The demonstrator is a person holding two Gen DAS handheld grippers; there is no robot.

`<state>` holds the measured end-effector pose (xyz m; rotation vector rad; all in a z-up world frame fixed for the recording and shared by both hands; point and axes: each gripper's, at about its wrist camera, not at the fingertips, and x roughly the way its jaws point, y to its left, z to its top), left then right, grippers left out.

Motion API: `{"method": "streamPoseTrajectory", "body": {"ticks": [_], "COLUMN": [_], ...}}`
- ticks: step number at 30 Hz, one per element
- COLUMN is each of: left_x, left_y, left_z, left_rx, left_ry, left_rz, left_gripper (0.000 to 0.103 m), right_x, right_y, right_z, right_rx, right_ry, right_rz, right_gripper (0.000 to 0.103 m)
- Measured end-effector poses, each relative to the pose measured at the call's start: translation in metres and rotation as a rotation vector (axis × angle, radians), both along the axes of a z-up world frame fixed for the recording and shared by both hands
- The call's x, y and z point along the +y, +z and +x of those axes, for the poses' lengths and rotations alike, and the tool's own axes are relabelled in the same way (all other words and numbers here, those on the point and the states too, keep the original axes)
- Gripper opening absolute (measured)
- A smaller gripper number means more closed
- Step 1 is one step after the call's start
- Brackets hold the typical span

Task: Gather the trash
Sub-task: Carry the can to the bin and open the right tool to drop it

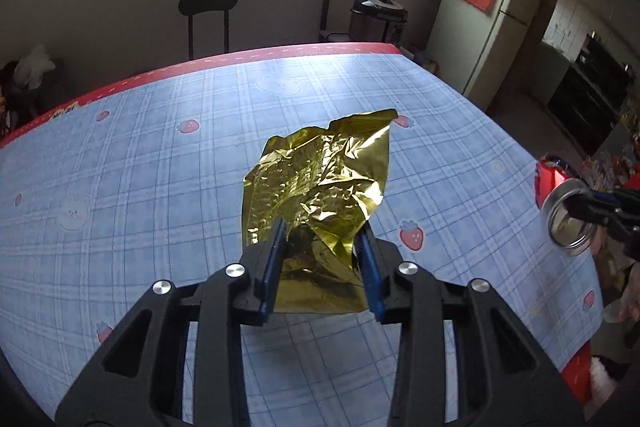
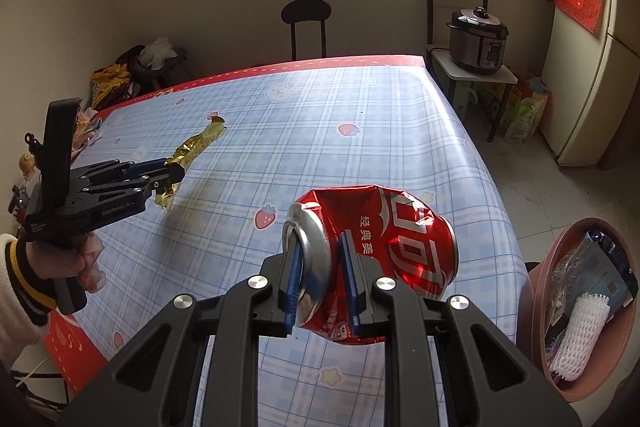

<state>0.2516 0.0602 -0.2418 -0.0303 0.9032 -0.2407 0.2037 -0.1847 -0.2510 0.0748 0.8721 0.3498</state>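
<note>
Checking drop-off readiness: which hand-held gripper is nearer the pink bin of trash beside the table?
Right. The right hand-held gripper, clamping the crushed red can, is near the pink bin; the left hand-held gripper is across the table.

The bin (image 2: 538, 291) is cut off at the right edge, and the gold wrapper's (image 1: 320, 187) lower end is hidden between blue pads.

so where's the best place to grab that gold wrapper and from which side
Grip the gold wrapper at its crumpled near end, coming from the near table edge at a downward slant, as the left gripper does. That end is bunched thick enough for the fingers to pinch. The far end tapers to a thin, flat point and would likely slip. The blue checked tablecloth around it is bare, so nothing blocks that approach.
</note>
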Motion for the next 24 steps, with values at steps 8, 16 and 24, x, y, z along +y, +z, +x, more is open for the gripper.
{"method": "streamPoseTrajectory", "body": {"ticks": [8, 16, 24], "left_x": [0.009, -0.016, -0.067], "left_y": [0.050, 0.098, 0.125], "left_z": [-0.069, -0.121, -0.139], "left_rx": [-0.070, -0.125, -0.138], "left_ry": [0.083, 0.071, 0.006], "left_rz": [-0.163, -0.244, -0.234], "left_gripper": [0.037, 0.037, 0.037], "right_x": [-0.008, -0.041, -0.097], "right_y": [0.032, 0.061, 0.077], "right_z": [-0.022, -0.050, -0.071], "right_rx": [-0.058, -0.115, -0.165], "right_ry": [0.011, -0.031, -0.115], "right_rz": [0.031, 0.054, 0.081], "right_gripper": [0.020, 0.020, 0.020]}}
